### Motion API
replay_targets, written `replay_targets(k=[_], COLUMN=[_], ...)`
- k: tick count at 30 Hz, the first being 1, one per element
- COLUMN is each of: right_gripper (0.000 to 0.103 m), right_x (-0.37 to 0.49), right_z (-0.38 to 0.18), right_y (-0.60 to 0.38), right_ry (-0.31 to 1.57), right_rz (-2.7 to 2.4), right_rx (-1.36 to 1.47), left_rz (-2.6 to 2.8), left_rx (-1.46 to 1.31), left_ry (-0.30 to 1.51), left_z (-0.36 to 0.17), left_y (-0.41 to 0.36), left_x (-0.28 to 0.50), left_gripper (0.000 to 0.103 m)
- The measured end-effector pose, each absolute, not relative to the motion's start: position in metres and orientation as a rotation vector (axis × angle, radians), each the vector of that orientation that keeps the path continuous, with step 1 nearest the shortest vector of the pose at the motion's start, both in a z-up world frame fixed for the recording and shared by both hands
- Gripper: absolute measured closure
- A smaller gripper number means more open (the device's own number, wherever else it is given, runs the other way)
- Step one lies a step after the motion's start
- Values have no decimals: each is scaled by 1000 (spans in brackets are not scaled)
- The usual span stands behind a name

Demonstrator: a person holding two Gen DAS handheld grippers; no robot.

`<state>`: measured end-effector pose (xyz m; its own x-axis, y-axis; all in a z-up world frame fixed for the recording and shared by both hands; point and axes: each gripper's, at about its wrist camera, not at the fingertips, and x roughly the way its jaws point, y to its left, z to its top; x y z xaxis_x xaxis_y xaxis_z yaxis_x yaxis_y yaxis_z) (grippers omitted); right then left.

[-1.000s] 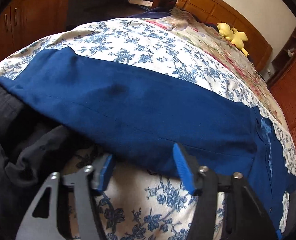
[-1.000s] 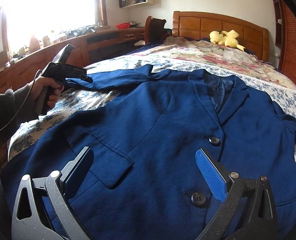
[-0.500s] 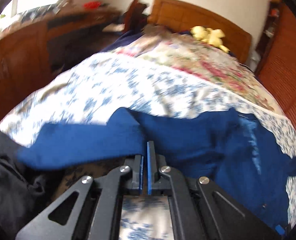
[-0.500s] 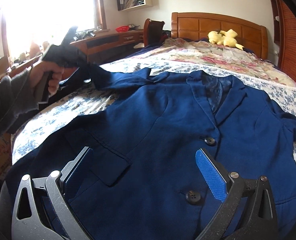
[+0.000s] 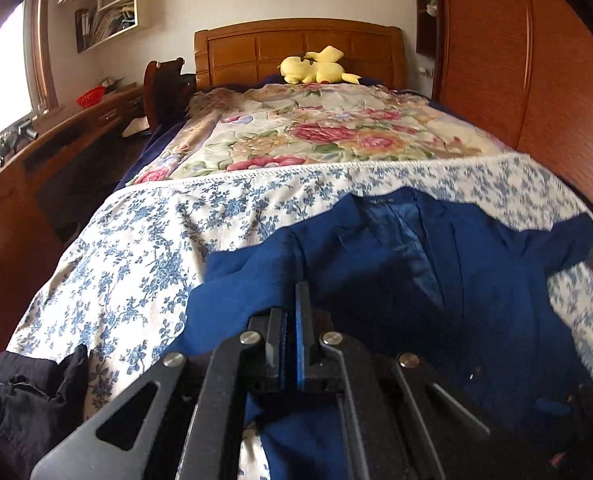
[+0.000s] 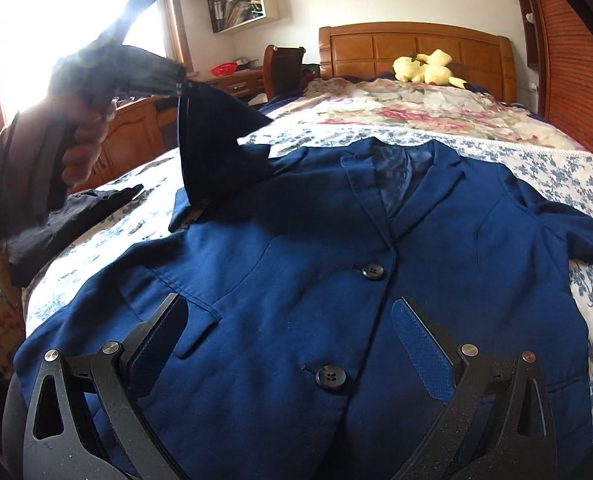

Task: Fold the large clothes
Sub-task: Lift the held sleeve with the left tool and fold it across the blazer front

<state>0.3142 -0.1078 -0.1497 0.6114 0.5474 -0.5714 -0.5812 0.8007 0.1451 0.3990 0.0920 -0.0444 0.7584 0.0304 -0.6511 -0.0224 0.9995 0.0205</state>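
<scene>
Left gripper (image 6: pixel 180 86) clamped on blazer (image 6: pixel 296 260) sleeve, blurred at 10 o'clock; right gripper (image 6: pixel 296 344) jaws apart, blazer hem hidden beneath.

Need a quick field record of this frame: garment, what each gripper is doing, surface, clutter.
garment: blue jacket, front up, buttoned, spread flat on the bed
left gripper: shut on the jacket's sleeve, which is lifted off the bed
right gripper: open, over the jacket's lower front, holding nothing
surface: floral bedspread
clutter: dark garment at the bed's left edge; yellow plush toy by the headboard
</scene>
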Motion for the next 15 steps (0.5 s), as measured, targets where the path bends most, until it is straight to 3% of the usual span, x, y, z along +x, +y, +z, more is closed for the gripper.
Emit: replay_targets(k=[15], right_gripper=[0], right_x=[310], right_z=[-151], right_y=[-106], right_ry=[625], right_rz=[641], right_rx=[-86], left_rz=[-35], left_rx=[-5], left_ry=[791], left_z=[-76], left_y=[105], left_x=[348], left_gripper=[99])
